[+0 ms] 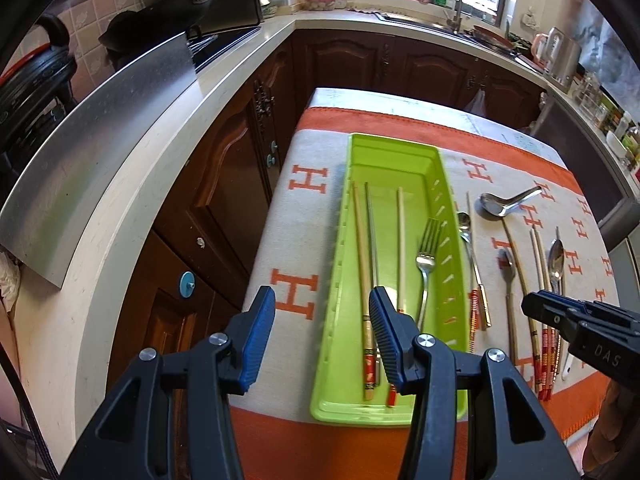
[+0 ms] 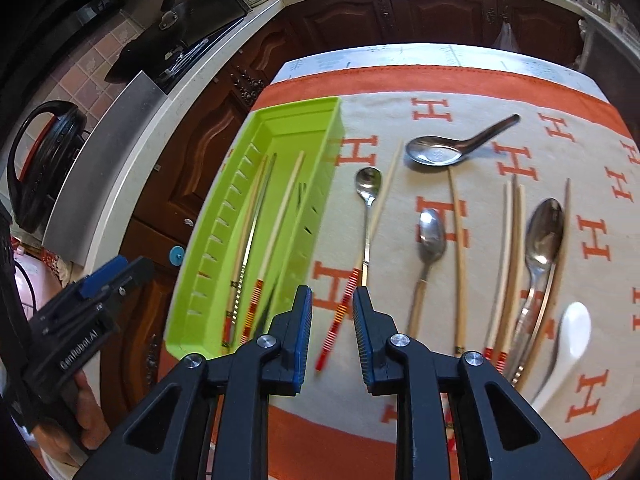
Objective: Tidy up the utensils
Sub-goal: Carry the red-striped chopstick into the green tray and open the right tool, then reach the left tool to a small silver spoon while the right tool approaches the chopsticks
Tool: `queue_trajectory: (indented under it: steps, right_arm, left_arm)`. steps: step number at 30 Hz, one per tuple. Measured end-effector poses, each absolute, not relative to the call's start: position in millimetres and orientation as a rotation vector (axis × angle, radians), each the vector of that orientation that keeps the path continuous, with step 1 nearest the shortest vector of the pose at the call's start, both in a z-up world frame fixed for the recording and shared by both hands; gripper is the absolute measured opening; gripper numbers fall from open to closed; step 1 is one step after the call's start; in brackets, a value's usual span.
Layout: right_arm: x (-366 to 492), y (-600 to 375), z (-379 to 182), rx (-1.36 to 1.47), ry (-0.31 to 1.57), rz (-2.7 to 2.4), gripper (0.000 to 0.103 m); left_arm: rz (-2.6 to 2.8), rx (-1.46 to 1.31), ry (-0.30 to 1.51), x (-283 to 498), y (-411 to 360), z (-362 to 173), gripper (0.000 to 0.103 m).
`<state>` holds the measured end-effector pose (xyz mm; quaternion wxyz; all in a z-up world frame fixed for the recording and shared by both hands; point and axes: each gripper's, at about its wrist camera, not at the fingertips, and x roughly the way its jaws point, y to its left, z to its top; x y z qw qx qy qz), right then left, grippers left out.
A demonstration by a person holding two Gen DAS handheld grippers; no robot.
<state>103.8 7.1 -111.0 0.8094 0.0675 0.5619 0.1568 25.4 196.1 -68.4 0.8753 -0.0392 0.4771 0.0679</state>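
Observation:
A green utensil tray (image 1: 448, 216) (image 2: 320, 152) lies on the orange-and-beige cloth and holds a fork (image 1: 426, 258) and three chopsticks (image 1: 362, 248). My left gripper (image 1: 322, 336) is open and empty above the tray's near left side. My right gripper (image 2: 332, 332) is open and empty, hovering over a red-striped chopstick (image 2: 340, 316) just right of the tray. More spoons (image 2: 432, 236), a steel soup spoon (image 2: 436, 152), a white spoon (image 2: 570, 336) and loose chopsticks (image 2: 514, 248) lie on the cloth to the right.
The cloth-covered table (image 1: 304, 184) stands beside a white L-shaped kitchen counter (image 1: 132, 184) with dark wooden cabinets (image 1: 224, 184). A steel sheet (image 1: 100, 136), a pan and a sink (image 1: 456, 0) are on the counter. The table's left edge drops off close to the tray.

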Motion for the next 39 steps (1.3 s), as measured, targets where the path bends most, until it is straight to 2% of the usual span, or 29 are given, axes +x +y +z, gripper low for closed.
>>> queue_trajectory:
  steps: [39]
  right_arm:
    - [32.9,-138.8,-118.7,0.226,1.148,0.214,0.021]
  left_arm:
    - [-0.046,0.047,1.058,15.9,64.0,-77.8,0.053]
